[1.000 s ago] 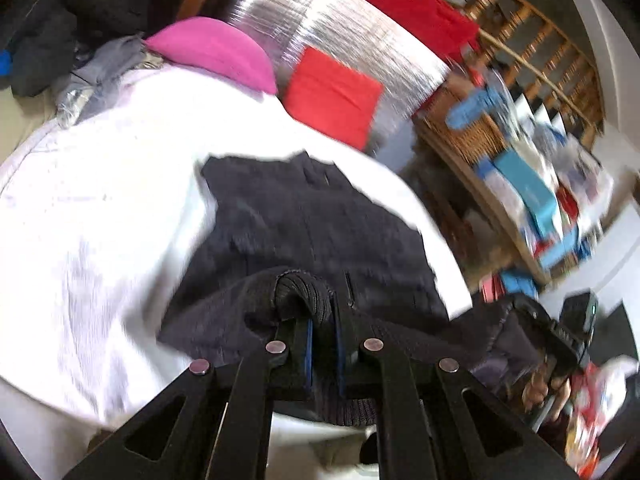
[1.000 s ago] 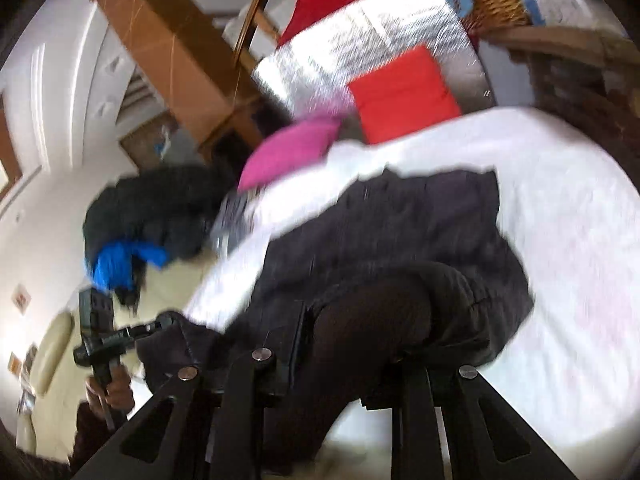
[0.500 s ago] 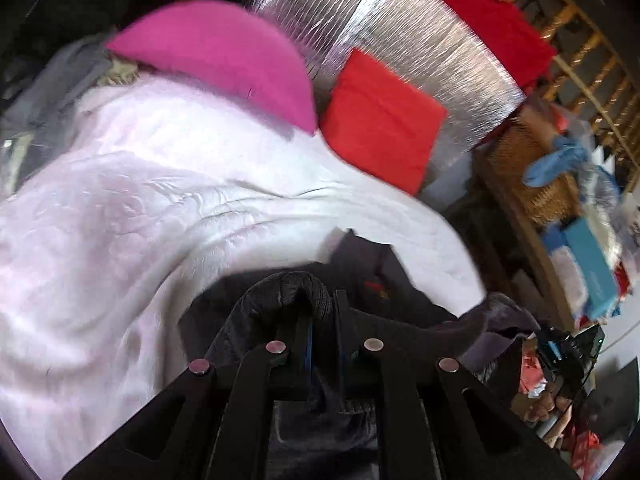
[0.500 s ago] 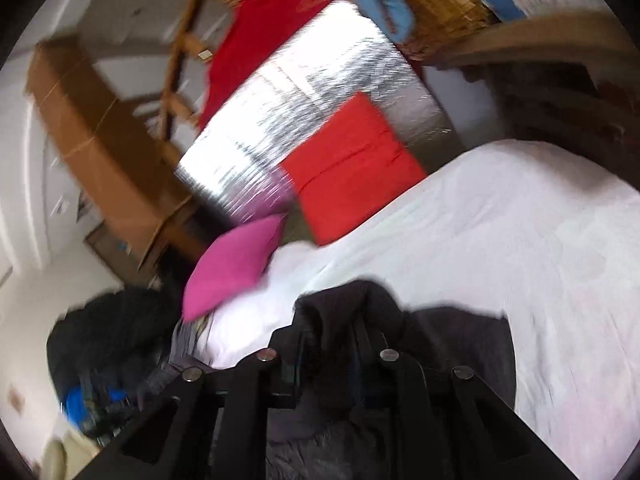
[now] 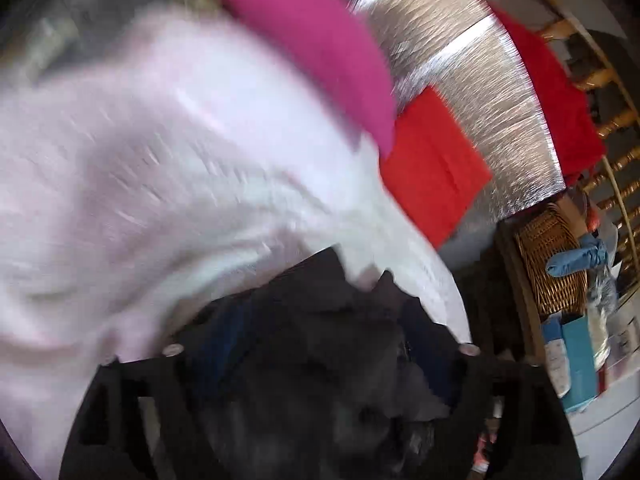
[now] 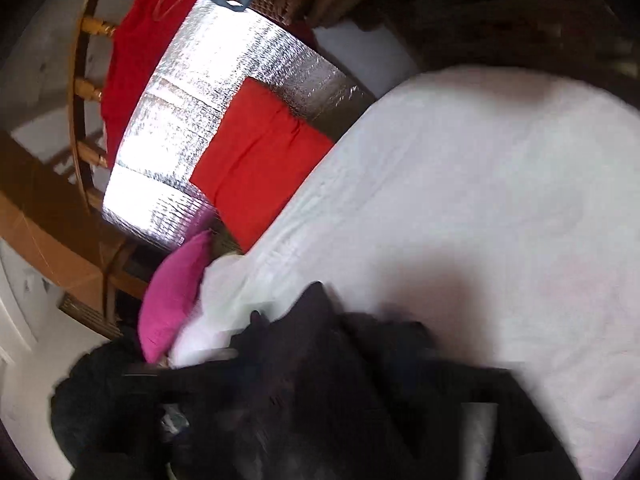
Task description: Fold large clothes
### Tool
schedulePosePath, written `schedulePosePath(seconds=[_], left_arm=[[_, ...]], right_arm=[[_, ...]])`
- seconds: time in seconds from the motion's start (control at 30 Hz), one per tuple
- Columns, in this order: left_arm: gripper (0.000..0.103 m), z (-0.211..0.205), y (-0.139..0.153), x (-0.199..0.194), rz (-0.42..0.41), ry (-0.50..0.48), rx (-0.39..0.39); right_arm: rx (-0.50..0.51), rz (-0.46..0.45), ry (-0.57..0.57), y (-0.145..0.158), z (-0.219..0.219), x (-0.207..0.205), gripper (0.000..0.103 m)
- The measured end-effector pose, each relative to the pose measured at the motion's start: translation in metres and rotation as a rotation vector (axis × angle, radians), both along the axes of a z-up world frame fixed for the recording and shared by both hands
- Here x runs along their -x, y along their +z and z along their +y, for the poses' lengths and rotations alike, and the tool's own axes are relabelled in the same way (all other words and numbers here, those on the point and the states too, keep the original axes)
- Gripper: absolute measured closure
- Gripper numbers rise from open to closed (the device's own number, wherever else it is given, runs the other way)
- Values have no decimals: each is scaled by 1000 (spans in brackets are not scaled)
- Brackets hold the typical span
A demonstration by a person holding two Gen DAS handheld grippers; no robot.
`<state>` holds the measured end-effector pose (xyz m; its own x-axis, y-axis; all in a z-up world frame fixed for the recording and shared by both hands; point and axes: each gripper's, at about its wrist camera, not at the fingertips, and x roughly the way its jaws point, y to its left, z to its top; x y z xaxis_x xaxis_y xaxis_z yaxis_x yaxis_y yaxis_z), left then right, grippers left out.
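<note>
A dark grey knitted garment (image 5: 328, 384) lies bunched on the white bed cover (image 5: 160, 160), low in both views. In the blurred left wrist view, my left gripper (image 5: 320, 320) has its jaws opening wide. The fabric lies loose between the fingers and the pads do not press on it. In the right wrist view the garment (image 6: 304, 364) fills the bottom of the picture. My right gripper (image 6: 320, 396) also has its jaws opening. Its dark fingers stand far apart on either side of the cloth, and their tips are hard to make out.
A pink cushion (image 5: 320, 52) and a red cushion (image 5: 432, 168) lean on a silver foil panel (image 5: 460, 60) at the bed's far end. A wicker basket (image 5: 552, 256) and boxes stand to the right. A dark heap of clothes (image 6: 92, 400) lies beside the bed.
Both grippers carried the garment's edge across the bed toward the cushions while shut on it. Both now stand with jaws wide and the fabric let go.
</note>
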<state>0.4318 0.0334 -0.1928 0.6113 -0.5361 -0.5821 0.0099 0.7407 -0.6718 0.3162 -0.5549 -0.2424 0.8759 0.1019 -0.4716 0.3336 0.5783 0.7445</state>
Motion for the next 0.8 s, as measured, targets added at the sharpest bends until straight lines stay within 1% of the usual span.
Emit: schedulePosePath(seconds=[0.03,0.07,0.13,0.17,0.23,0.27,0.37,0.47,0.57,0.63,0.7,0.73,0.8], left_arm=[[14,3,9,21,-28,11,-6],[13,4,13,39,-34,24,-18],[13,2,13,68,-20,23,-29],[13,1,8,92,8,14,-24],[13,0,-5,117,57,25,-3],[13,-2,-18,138,88,22,23],[13,-7,-43,164,177,14,55],[13,-13,-55,176,213,5,84],[13,-9,-68,181,260,51,112],[13,-7,-78,179,301,79,137],[13,-8,-86,177,326,97,169],[13,-8,-89,175,331,112,190],[13,-7,-90,170,323,125,213]], right_arm=[[29,-22,-12,6,4,13,7],[42,-23,-3,11,10,23,7],[8,-20,40,14,23,39,7],[-8,-20,50,14,28,45,7],[-37,-3,65,11,46,64,7],[-66,0,76,8,55,73,7],[-197,-14,133,-5,78,99,7],[-302,-34,166,-22,104,124,7],[-370,-1,186,-42,125,136,7],[-426,27,198,-55,133,134,7],[-444,47,198,-63,135,126,7],[-435,62,191,-66,135,120,7],[-427,72,155,-71,132,111,7]])
